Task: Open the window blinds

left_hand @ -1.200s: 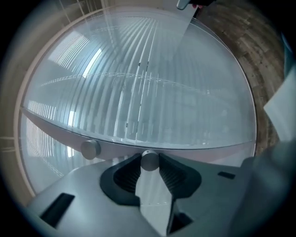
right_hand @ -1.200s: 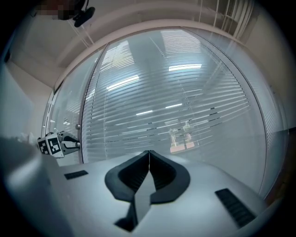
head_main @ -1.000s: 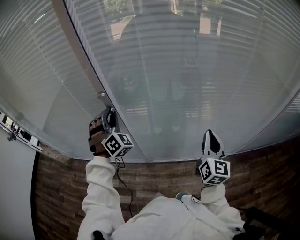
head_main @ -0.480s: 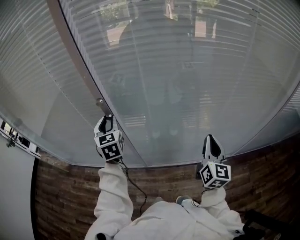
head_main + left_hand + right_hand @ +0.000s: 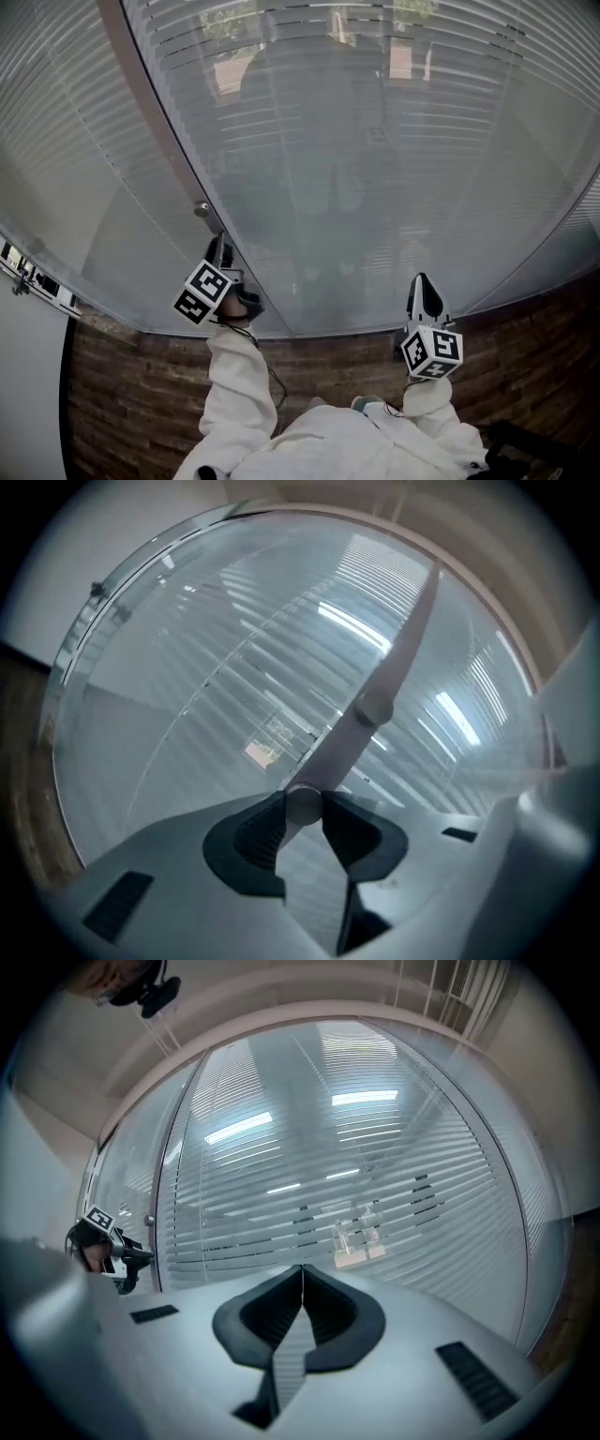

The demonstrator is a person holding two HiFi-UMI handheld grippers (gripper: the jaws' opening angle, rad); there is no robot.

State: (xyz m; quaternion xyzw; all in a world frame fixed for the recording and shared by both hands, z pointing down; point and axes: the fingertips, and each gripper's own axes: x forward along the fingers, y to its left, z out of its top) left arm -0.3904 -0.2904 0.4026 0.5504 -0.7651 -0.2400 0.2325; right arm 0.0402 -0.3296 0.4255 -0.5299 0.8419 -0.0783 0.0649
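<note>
**Left tongs clamped on the blinds' rod**

The blinds (image 5: 394,131) cover the whole window, their slats running crosswise. Bright strips and patches of outdoors show between the slats near the window's top edge. A pale rod (image 5: 380,696) hangs at the left side of the blinds, near the window's dark upright bar (image 5: 159,122).

The left tongs (image 5: 302,808) are closed on the rod's lower end — both dark pads press on its round tip and stand part-way apart around it. In the head view this tool sits just above the window's bottom edge, with its marker cube (image 5: 202,291) tipped to the left.

The right tongs (image 5: 302,1274) are fully closed with nothing between them. They point at the slats towards the window's lower right, well apart from the rod.

Below the window's bottom edge runs a brown wall (image 5: 319,361) — white sleeves (image 5: 234,394) reach up in front of it.
</note>
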